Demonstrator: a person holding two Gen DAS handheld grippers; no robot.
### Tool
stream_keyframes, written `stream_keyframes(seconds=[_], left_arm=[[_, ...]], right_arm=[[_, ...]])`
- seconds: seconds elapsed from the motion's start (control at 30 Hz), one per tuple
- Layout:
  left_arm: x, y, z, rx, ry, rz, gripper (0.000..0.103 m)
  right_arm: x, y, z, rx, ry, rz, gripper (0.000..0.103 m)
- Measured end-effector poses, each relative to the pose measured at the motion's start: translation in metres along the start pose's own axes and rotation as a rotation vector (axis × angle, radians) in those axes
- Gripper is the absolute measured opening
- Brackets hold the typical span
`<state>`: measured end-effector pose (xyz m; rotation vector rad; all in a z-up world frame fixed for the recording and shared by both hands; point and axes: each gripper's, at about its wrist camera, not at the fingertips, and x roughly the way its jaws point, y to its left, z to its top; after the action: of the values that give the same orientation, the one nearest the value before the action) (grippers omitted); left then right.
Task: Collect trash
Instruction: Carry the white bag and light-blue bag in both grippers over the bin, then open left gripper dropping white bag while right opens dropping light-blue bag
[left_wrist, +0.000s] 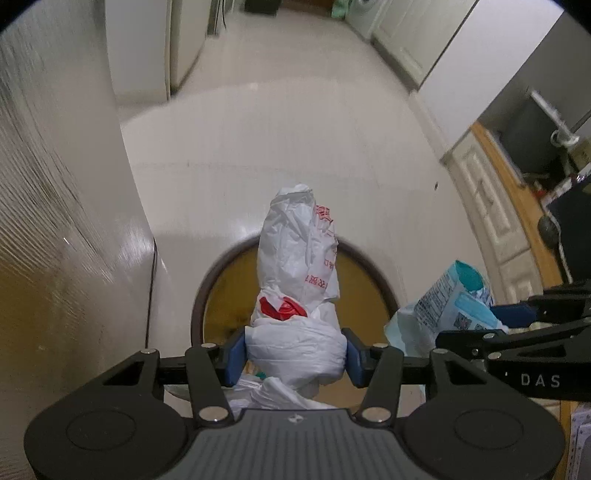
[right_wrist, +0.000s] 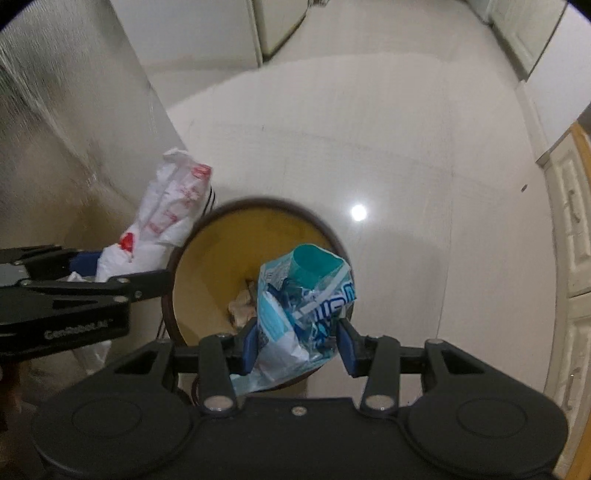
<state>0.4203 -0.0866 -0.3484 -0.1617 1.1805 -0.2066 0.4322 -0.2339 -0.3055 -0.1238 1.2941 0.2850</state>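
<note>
both claws clamp trash: left (left_wrist: 295, 356) a white bag (left_wrist: 297, 266), right (right_wrist: 297, 345) a blue packet (right_wrist: 299, 306); bin (right_wrist: 199, 258) lies at 12 o'clock.

Both tools share 1 build: the left gripper (left_wrist: 295, 356) shows black linkage arms, silver rivets, blue pads (left_wrist: 235, 360) and a ribbed grey plate behind. The right gripper (right_wrist: 300, 345) has the same black arms and blue pads (right_wrist: 348, 347); white lettering marks each side.
</note>
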Motion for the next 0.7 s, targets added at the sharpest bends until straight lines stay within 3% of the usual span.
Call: stream_keyframes(seconds=[0.27, 0.43, 0.53, 0.7], left_arm=[[0.045, 0.017, 0.009, -0.066, 0.074, -0.059, 0.053], [0.051, 0.022, 0.013, -0.03, 0.083, -0.035, 0.053], [0.058, 0.024, 0.013, -0.035, 0.106, -0.04, 0.053], [0.068, 0.019, 0.013, -0.012, 0.135, -0.062, 0.053]], right_arm=[[0.044, 0.012, -0.001, -0.041, 0.078, -0.016, 0.045], [0.062, 0.016, -0.003, -0.023, 0.112, -0.004, 0.046], [0.076, 0.011, -0.004, 0.043, 0.132, 0.029, 0.047], [0.091, 0.009, -0.008, 0.026, 0.184, 0.034, 0.053]])
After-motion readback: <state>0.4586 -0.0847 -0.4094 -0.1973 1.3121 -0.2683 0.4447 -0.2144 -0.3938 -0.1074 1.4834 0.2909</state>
